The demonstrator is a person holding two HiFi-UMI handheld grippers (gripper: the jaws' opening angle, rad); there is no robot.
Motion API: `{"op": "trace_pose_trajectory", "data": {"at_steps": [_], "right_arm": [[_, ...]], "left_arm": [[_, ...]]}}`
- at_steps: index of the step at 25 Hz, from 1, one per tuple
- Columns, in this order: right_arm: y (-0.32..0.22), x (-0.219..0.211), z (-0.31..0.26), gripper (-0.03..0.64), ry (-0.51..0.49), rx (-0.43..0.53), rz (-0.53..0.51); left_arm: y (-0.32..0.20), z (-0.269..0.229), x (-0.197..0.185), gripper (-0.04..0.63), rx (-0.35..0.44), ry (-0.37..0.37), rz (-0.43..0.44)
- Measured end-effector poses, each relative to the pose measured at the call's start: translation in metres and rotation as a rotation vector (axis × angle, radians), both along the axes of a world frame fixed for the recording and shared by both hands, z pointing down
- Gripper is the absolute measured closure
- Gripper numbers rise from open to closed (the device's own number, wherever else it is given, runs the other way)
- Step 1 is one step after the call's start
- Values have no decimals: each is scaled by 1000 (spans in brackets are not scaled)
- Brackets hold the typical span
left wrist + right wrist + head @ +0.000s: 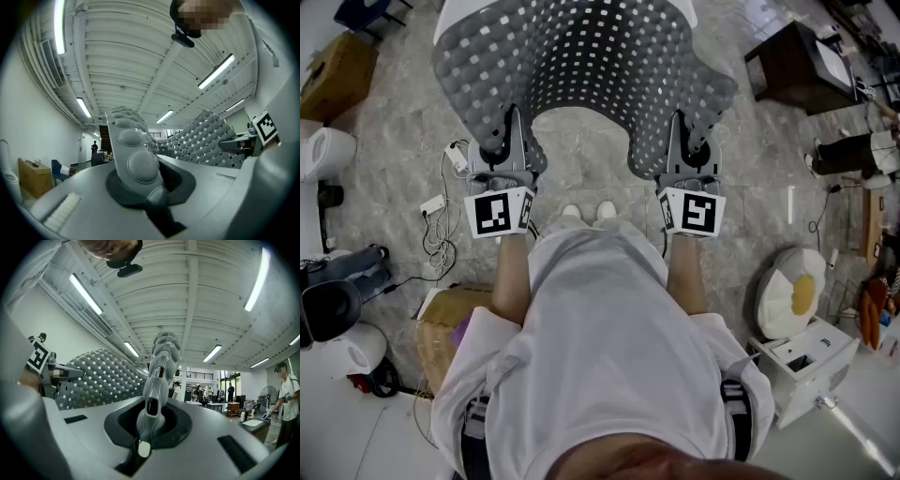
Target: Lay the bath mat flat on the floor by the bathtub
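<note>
The grey bath mat (581, 66), dotted with small holes, hangs spread out in front of me above the stone floor. My left gripper (511, 141) is shut on its near left edge and my right gripper (687, 141) is shut on its near right edge. In the left gripper view the knobbly mat edge (133, 154) rises from between the jaws, and the rest of the mat (206, 140) stretches toward the other gripper. The right gripper view shows the pinched edge (157, 376) standing up, with the sheet (103, 376) to its left. A white curved rim (450, 21) peeks out behind the mat.
My white shoes (589, 213) stand just below the mat. Cables and a power strip (441, 211) lie at the left, near white machines (328, 309) and a cardboard box (450, 323). A dark table (797, 66), an egg-shaped cushion (792, 291) and a white box (806, 361) stand at the right.
</note>
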State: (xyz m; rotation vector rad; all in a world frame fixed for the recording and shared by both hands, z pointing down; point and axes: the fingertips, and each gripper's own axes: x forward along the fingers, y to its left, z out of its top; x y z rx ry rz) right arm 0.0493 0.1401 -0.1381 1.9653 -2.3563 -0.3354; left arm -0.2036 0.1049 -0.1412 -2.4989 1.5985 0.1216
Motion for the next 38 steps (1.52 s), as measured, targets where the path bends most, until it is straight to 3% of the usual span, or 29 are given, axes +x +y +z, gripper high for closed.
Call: {"op": "trace_pose_trajectory", "data": {"at_steps": [18,26,38], "right_arm": [[-28,17,24,598,-6,-61,-64],[-41,48,36,598,-13,-76,-97],[-57,77,63,598,-28,-117,-131]], "left_arm": [[-24,15,11,574,-45,-49,-47],[-30,23,51,574,-65,-89,-58],[-35,39,80,575,-84,-124,-74]]}}
